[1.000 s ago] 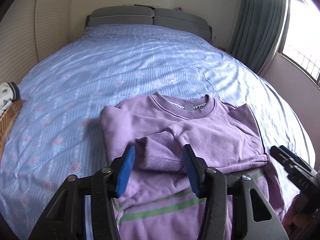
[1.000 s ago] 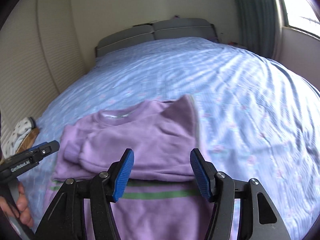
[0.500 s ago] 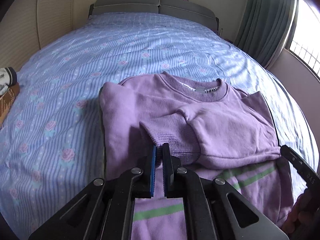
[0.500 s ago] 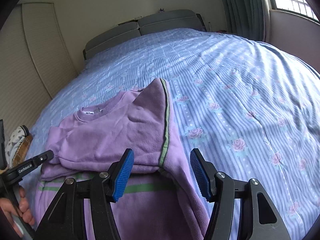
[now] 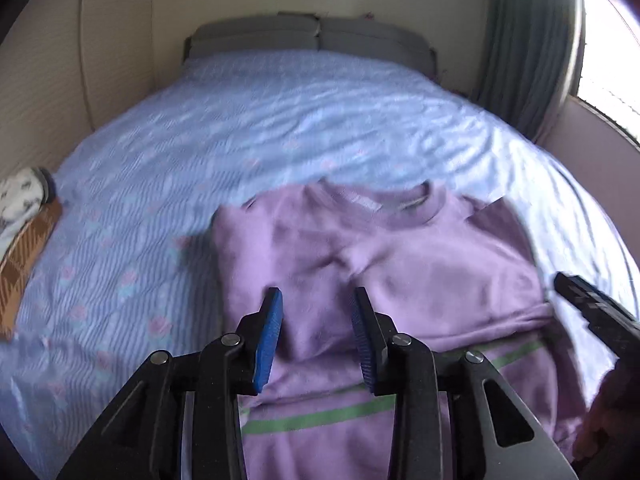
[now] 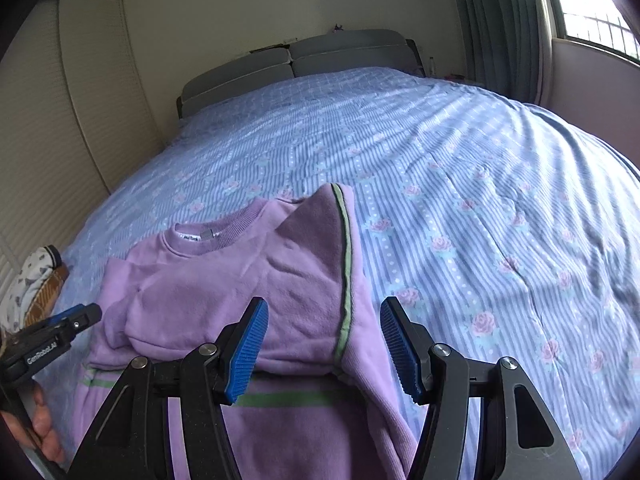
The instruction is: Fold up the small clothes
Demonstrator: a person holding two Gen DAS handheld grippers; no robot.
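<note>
Though half-folded, one sweater (image 5: 420,264), two grippers (image 5: 316,300) (image 6: 324,312)

Daylight glares from the window (image 6: 592,12) at upper right; the left wrist view is motion-blurred (dark fisheye corners in both).

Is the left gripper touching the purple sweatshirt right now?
Cannot tell. In the left wrist view the left gripper is open above the sweatshirt, but blur hides any gap or contact.

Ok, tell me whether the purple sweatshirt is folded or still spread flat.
Partly folded: the purple sweatshirt has both sleeves laid across its chest, while the green-striped lower part lies unfolded near the open right gripper.
</note>
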